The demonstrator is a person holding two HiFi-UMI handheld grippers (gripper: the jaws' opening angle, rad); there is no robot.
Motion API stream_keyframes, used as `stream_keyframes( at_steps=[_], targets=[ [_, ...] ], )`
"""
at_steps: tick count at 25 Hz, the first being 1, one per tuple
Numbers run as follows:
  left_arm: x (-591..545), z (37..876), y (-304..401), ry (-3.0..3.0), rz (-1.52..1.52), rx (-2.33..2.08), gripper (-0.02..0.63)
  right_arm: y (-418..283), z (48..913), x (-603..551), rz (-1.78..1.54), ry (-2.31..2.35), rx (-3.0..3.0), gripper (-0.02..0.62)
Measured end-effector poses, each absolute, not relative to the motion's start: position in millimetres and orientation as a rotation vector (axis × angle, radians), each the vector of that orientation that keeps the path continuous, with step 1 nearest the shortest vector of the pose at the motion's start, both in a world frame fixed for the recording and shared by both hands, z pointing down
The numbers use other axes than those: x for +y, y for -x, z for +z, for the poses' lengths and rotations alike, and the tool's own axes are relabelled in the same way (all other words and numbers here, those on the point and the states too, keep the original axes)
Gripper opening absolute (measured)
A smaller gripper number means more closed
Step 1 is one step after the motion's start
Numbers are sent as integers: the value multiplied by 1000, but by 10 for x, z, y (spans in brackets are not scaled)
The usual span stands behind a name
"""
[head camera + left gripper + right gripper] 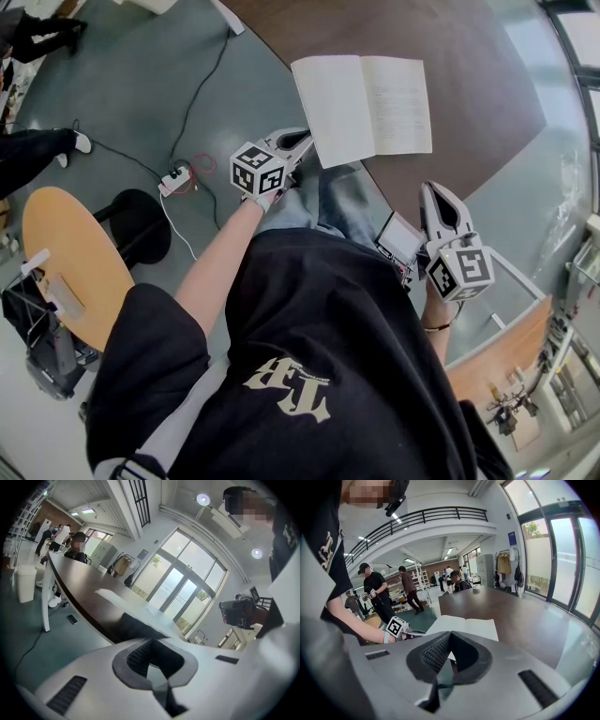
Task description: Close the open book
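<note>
The open book (361, 108) lies flat on the dark brown table (478, 75), white pages up, near the table's front edge. My left gripper (302, 141) is held just off the book's near left corner, its jaws closed with nothing between them. Below and right of the book my right gripper (434, 194) points up toward the table, also shut and empty. In the right gripper view the book (473, 626) spreads just beyond the jaw tips of the right gripper (451, 633). The left gripper view shows the left gripper (149, 639) low at the table edge, with the book (133, 605) as a pale strip.
On the floor at left stand a round wooden table (66, 253) and a black stool (131, 225), with a power strip (176, 178) and cables near them. A white bin (26, 583) stands by the table leg. Several people stand in the background (375, 592).
</note>
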State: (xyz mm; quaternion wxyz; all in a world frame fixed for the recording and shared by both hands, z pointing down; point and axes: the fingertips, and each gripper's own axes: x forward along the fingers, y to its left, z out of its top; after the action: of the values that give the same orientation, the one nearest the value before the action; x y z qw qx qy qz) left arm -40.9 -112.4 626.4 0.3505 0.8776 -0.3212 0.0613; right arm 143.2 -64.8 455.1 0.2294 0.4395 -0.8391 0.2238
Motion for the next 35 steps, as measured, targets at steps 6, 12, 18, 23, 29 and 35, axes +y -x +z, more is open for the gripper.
stream_keyframes(
  at_steps=[6,12,18,23,29,35],
  targets=[
    [-1103,6092,237,-2307,135,-796,5,-1488,4551,-624,622,-1219,-2308,-12],
    [-1163,5974,84,-2331,133,-767,5,-1565,4555,-597,649,-1246,-2313,-14],
    [-1261,5886,-57,-2358,148,-747,5,-1679,4529,-617,658,-1279,-2314,-14],
    [-1326,5847,-168,-2377,173,-728,5,-1788,4514,-604,669,-1315,-2304,-12],
    [-1424,5841,-348,-2398,207,-694,5,-1986,4542,-578,711,-1377,-2272,-12],
    [-1502,5870,-546,-2415,245,-655,5,-2161,4629,-545,754,-1420,-2240,-12]
  ],
)
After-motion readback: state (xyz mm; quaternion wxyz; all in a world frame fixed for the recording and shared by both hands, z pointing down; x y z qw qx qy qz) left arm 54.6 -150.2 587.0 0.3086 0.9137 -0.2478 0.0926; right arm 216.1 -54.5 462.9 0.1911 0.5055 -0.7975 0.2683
